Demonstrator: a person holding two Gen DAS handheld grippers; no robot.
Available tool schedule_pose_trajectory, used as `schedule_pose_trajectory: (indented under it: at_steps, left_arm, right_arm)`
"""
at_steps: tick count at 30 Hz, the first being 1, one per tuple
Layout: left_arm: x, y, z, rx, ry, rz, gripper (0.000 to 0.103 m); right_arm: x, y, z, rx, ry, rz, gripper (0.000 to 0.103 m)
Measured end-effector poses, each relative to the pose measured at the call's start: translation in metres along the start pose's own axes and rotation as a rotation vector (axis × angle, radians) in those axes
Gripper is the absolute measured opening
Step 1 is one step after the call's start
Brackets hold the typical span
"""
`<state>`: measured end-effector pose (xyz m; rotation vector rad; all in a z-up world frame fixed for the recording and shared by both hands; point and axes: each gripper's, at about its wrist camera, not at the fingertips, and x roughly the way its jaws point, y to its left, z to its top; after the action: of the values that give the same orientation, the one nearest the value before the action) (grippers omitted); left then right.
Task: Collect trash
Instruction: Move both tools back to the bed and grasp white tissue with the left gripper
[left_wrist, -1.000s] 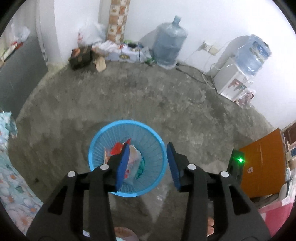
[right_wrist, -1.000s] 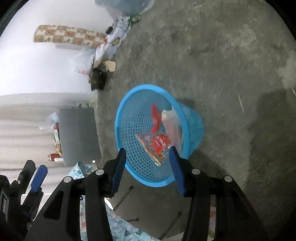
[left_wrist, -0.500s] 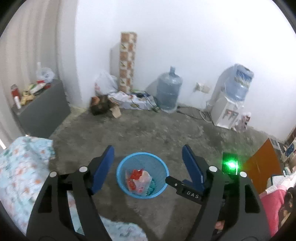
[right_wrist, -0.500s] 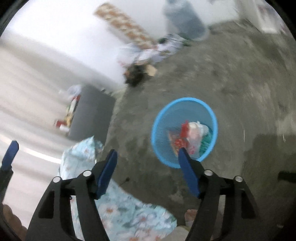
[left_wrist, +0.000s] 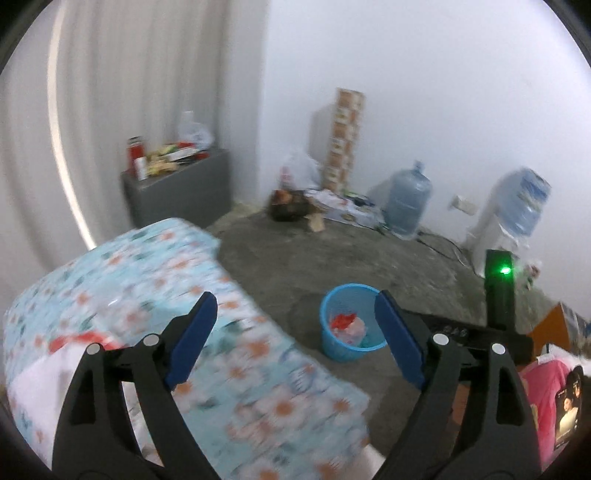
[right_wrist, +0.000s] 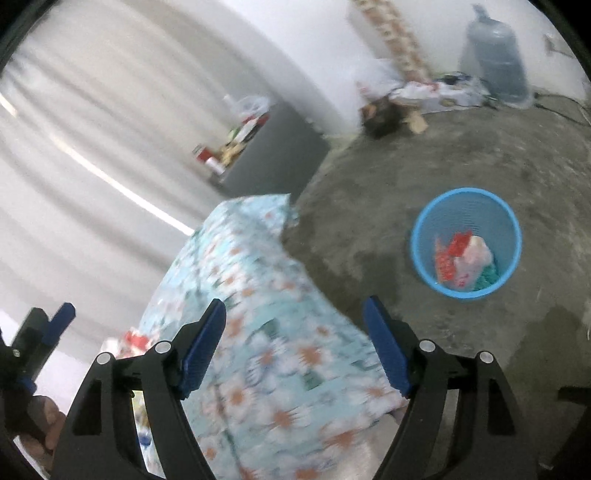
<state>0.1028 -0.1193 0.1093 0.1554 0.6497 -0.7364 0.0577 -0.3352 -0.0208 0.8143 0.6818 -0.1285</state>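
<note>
Concrete, grey and blotchy, made up the floor (left_wrist: 332, 258) ahead of both sets of tongs, with darker damp-looking patches showing near the basket in the right wrist view. The left tongs (left_wrist: 295, 332) stood wide apart, blue pads spread, gripping nothing. The right tongs (right_wrist: 293, 343) were just as wide, also empty.

Below and between the left tongs lay a floral cloth (left_wrist: 184, 295), pale blue with white and orange flowers, blurred; whether it covered a bed or a desk could not be told. A red-and-white object (left_wrist: 79, 341) sat on it just left of the left pad, too smeared to identify.

The blue mesh trash basket (left_wrist: 349, 325) stood upright on the floor, just inside the right-hand pad of the left tongs, and up and to the right of the right tongs (right_wrist: 466, 242). Inside it were red wrappers, a pale crumpled bag and something teal.

Further ahead, against the white wall (left_wrist: 406, 92), stood a water jug (left_wrist: 408, 206), a tall patterned roll (left_wrist: 343, 140) and a heap of bags and papers (left_wrist: 303, 199). A water dispenser (left_wrist: 509, 218) sat far to the right. A grey cabinet (left_wrist: 177, 195) with bottles and clutter on top stood to the left, beside a pale curtain (left_wrist: 92, 110).
</note>
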Motion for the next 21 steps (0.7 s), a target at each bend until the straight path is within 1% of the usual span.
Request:
schedule_pose_trajectory:
  at_steps: [3, 9, 15, 21]
  left_arm:
    - [-0.025, 0.024, -0.011, -0.026, -0.021, 0.045, 0.083]
    - [-0.056, 0.055, -0.029, -0.066, -0.049, 0.102, 0.083]
    - [-0.074, 0.085, -0.043, -0.121, -0.066, 0.135, 0.083]
    - [-0.088, 0.104, -0.055, -0.155, -0.081, 0.160, 0.083]
  right_arm:
    - [0.004, 0.024, -0.009, -0.052, 0.035, 0.020, 0.075]
    - [0.015, 0.055, -0.022, -0.109, 0.091, 0.035, 0.075]
    - [0.021, 0.074, -0.028, -0.136, 0.123, 0.047, 0.075]
    - [0.031, 0.090, -0.034, -0.156, 0.155, 0.057, 0.075]
